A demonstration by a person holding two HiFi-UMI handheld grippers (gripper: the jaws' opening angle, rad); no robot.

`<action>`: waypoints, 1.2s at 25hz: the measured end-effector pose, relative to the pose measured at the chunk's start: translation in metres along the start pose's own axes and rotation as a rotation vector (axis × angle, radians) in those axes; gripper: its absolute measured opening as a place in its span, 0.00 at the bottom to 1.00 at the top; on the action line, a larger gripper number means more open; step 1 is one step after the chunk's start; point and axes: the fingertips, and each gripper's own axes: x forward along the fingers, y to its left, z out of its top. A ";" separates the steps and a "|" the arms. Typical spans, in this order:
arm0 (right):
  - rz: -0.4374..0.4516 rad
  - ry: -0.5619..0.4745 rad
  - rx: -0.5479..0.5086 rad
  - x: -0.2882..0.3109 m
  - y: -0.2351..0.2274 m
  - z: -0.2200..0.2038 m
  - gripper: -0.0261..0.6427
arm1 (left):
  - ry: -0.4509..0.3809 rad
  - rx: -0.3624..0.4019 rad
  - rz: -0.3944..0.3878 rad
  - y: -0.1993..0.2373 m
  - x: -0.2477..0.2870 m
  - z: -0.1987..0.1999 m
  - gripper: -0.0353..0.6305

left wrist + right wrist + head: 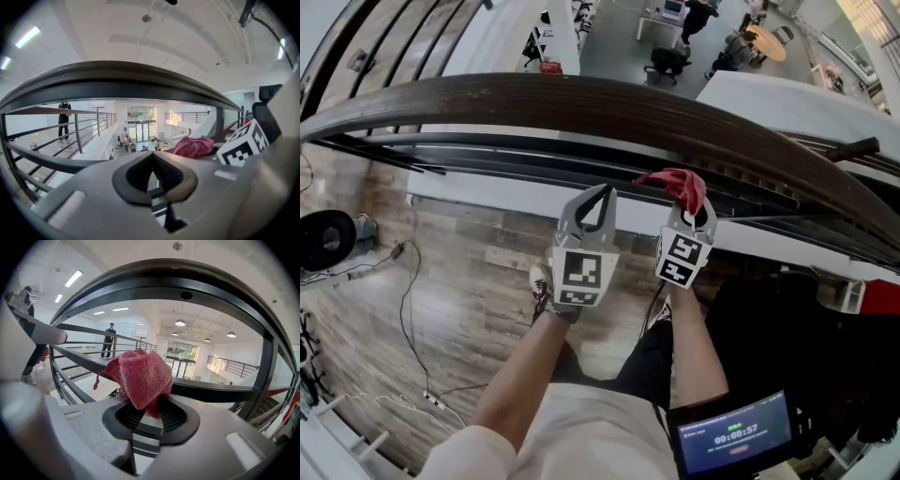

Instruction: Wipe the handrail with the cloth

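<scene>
— Why bunch the cloth?
— My right hand-held gripper pinches it so a wad juts toward the handrail, which it hasn't touched yet. My left hand-held gripper is clenched and empty.

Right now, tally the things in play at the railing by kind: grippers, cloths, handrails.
Grippers: 2 (left gripper, shut and empty; right gripper, shut on the cloth)
Red cloth: 1
Handrail: 1
Total: 4
</scene>
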 end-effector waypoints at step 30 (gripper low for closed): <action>0.019 0.015 -0.009 0.006 0.037 0.008 0.17 | 0.030 -0.041 0.042 0.037 -0.026 -0.013 0.06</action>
